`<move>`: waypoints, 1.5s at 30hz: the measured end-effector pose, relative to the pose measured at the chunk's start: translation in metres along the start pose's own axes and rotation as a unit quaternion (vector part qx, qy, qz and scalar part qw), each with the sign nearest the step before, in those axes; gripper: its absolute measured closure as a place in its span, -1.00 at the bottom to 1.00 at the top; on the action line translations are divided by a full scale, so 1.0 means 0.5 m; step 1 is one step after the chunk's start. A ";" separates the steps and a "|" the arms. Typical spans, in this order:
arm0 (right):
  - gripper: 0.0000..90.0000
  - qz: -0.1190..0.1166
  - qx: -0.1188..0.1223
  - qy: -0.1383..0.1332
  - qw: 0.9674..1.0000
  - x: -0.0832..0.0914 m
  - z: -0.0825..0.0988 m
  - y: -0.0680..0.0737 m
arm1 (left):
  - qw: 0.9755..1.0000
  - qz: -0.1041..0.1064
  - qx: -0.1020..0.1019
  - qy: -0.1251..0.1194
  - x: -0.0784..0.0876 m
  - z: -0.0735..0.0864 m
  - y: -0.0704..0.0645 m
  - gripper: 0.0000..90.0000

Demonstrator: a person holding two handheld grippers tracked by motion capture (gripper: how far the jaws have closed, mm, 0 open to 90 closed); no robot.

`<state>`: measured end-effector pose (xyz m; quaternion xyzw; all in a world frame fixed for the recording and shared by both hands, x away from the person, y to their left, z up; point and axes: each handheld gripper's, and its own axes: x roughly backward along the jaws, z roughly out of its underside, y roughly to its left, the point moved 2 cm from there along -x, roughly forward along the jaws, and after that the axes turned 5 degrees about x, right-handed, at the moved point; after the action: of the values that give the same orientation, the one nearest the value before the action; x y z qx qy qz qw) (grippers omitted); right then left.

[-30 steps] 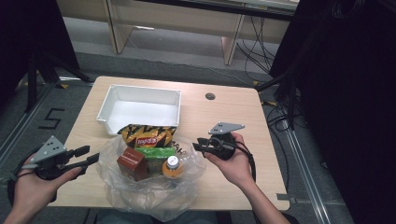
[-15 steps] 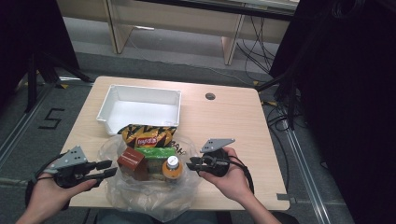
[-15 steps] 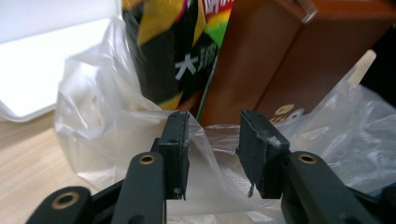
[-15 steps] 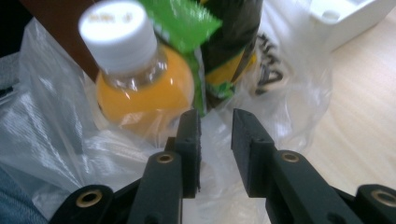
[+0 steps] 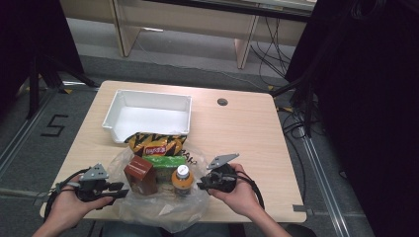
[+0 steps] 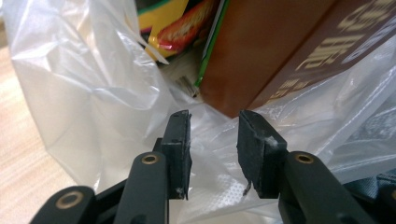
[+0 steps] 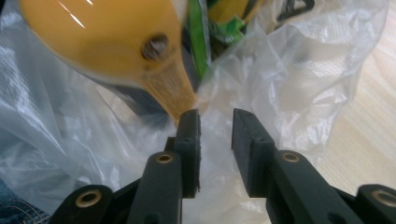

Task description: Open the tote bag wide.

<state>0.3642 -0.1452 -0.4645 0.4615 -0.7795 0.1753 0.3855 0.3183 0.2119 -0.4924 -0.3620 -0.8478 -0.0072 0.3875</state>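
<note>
A clear plastic bag point(image 5: 163, 213) lies open at the table's near edge. It holds a brown carton point(image 5: 140, 174), an orange bottle point(image 5: 182, 178), a green pack point(image 5: 163, 161) and a yellow snack bag point(image 5: 155, 144). My left gripper point(image 5: 118, 190) sits low at the bag's left edge. Its jaws have just been closing, and in the left gripper view point(image 6: 214, 140) a gap remains with bag film point(image 6: 84, 93) in it, just short of the carton point(image 6: 280, 51). My right gripper point(image 5: 201, 185) is at the bag's right edge. Its jaws point(image 7: 215, 140) stand apart over bag film point(image 7: 289, 84), under the bottle point(image 7: 102, 46).
A white rectangular bin point(image 5: 148, 111) stands empty behind the bag, at the table's far left. A cable hole point(image 5: 222, 101) sits at the back of the wooden table point(image 5: 242, 143). Bare tabletop lies to the right of the bag.
Both hands have come down and in toward the bag's two sides. The left gripper's jaws have narrowed. The bag and its contents have stayed put.
</note>
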 end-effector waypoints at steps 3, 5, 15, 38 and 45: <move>0.61 -0.005 -0.002 0.019 1.000 0.000 0.009 -0.005 | 1.000 -0.003 -0.022 0.017 0.003 0.006 0.006 0.41; 0.60 -0.005 -0.005 0.009 1.000 -0.005 0.013 -0.006 | 1.000 0.000 -0.006 0.003 0.003 0.007 0.003 0.39; 0.33 0.011 -0.003 -0.101 0.995 0.060 -0.025 -0.012 | 0.994 -0.018 0.027 -0.102 0.069 -0.011 0.006 -0.06; 0.15 0.039 -0.036 -0.205 0.977 0.093 -0.022 -0.043 | 0.984 -0.067 0.066 -0.150 0.088 -0.001 0.039 -0.22; 0.18 0.043 -0.016 -0.196 0.980 0.092 -0.026 -0.044 | 0.984 -0.073 0.068 -0.144 0.084 0.005 0.035 -0.22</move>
<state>0.3760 -0.1753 -0.4231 0.4469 -0.8616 0.0854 0.2251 0.3090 0.2513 -0.4711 -0.2689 -0.9176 0.0742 0.2830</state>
